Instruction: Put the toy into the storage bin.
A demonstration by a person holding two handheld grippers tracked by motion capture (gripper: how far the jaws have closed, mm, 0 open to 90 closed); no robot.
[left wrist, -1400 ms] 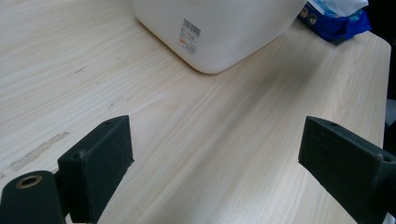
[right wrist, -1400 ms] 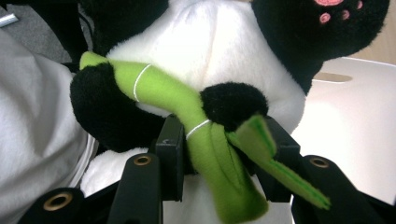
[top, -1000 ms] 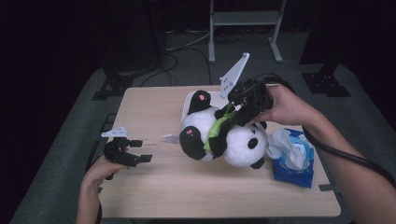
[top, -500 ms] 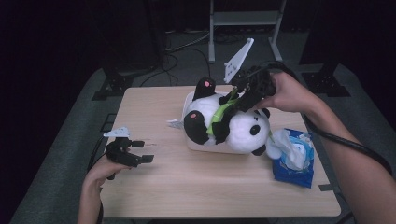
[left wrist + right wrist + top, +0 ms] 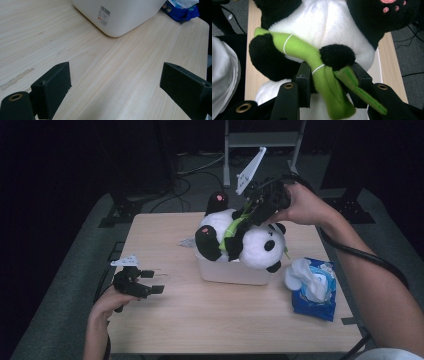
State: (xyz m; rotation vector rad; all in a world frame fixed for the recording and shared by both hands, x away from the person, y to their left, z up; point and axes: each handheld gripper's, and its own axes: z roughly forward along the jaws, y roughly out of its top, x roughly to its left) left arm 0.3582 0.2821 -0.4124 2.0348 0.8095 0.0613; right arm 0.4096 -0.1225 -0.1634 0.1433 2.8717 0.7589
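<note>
One left gripper [image 5: 150,281] rests low over the near left part of the wooden table [image 5: 220,320], its two jaws spread wide with only bare wood between them, grasping nothing. To its right stands one white plastic bin [image 5: 235,272]; in the left gripper view its wall carries one small barcode sticker [image 5: 103,15] with red and black print too small to read. One panda plush [image 5: 240,237] lies tilted across the top of the bin, black paw with pink pads up at the far side, one green felt bamboo stalk [image 5: 312,60] across its white belly. The right gripper [image 5: 250,212] has its jaws clamped on the plush at the bamboo and a black paw, seen close in the right gripper view. Farthest right lies one blue wet-wipe pack [image 5: 315,292], one white wipe bunched out of its top; its printing cannot be read.
</note>
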